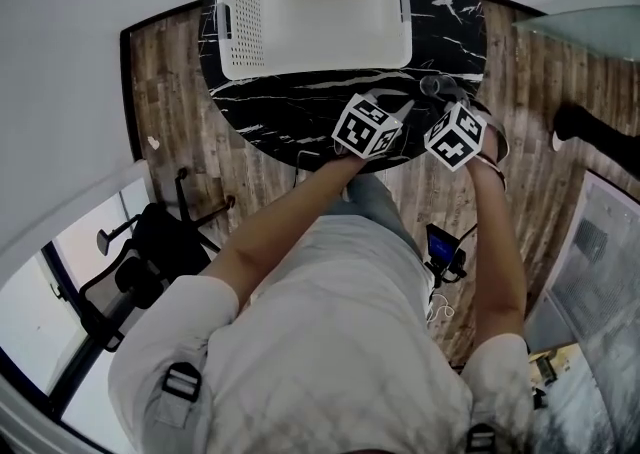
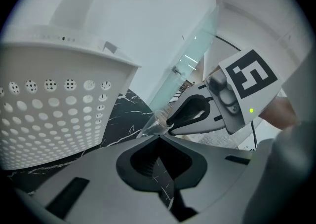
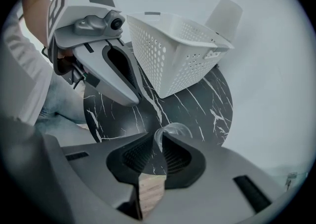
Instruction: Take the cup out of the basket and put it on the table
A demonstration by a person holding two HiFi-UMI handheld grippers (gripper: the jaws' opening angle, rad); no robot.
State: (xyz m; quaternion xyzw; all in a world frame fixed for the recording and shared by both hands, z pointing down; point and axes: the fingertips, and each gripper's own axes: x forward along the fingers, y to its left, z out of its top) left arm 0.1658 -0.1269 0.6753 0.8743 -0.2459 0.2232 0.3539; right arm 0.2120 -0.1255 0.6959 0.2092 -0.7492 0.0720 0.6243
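So this looks like it's pretty much at the tail end. The white perforated basket (image 1: 232,22) sits at the far side of the round black marble table (image 1: 455,2), and from the head view there's nothing in it, so the "take it out" part looks done. The cup (image 3: 174,130) is a clear plastic one. It's out at the near right part of the tabletop, well apart from the basket, right at the tip of the right gripper (image 3: 159,139). In the right gripper view the jaws are drawn in close with the cup's thin rim pinched between the tips, so I'd say it's clamped on the cup, not just parked next to it. From the left gripper view the cup looks tilted rather than standing straight. I honestly can't tell if its base is touching the marble or hanging just above it. The left gripper (image 2: 158,138) has its jaw tips together with nothing between them and sits just beside the right one near the front edge, so it's not doing anything useful. My guess at what's left is to get the cup upright and seated on the table, then open the right jaws and back off without knocking it, since a light cup like that tips easily.
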